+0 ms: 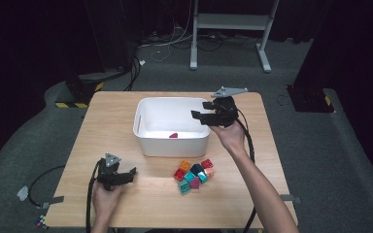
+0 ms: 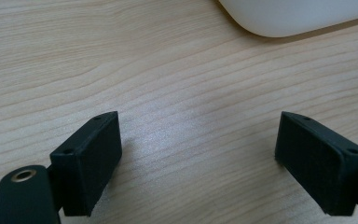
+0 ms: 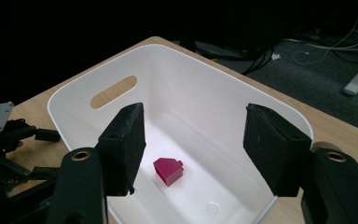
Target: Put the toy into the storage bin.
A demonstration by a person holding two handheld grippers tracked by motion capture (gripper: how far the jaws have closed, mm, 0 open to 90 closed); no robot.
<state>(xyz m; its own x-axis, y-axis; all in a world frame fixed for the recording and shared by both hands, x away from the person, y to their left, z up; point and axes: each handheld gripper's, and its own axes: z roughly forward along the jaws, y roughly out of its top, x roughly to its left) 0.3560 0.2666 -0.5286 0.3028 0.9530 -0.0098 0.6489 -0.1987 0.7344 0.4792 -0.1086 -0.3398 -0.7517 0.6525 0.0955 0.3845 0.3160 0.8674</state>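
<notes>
Item: magenta block [image 3: 168, 171]. Small, solid, house-shaped piece with a sloped top and a stud on one side; glossy, deep pink. It lies alone on the floor of the white tub [image 1: 150, 145], near the wall that faces the person, touching neither wall.

Tub: white plastic, rectangular with rounded corners and a slot handle in its end wall; stands at the middle of the table [image 1: 257, 160], toward the far edge.

Right gripper [image 1: 203, 111]: held over the tub's right rim, jaws spread wide with nothing between them; in the right gripper view the magenta block sits below the gap.

Left gripper [image 1: 134, 173]: rests low near the table's front left corner, well apart from the tub, jaws spread, bare wood between them in the left gripper view.

Pile of blocks [image 1: 194, 175]: red, orange, teal, dark blue, peach and magenta pieces clustered together, touching one another, on the table just in front of the tub's right front corner.
</notes>
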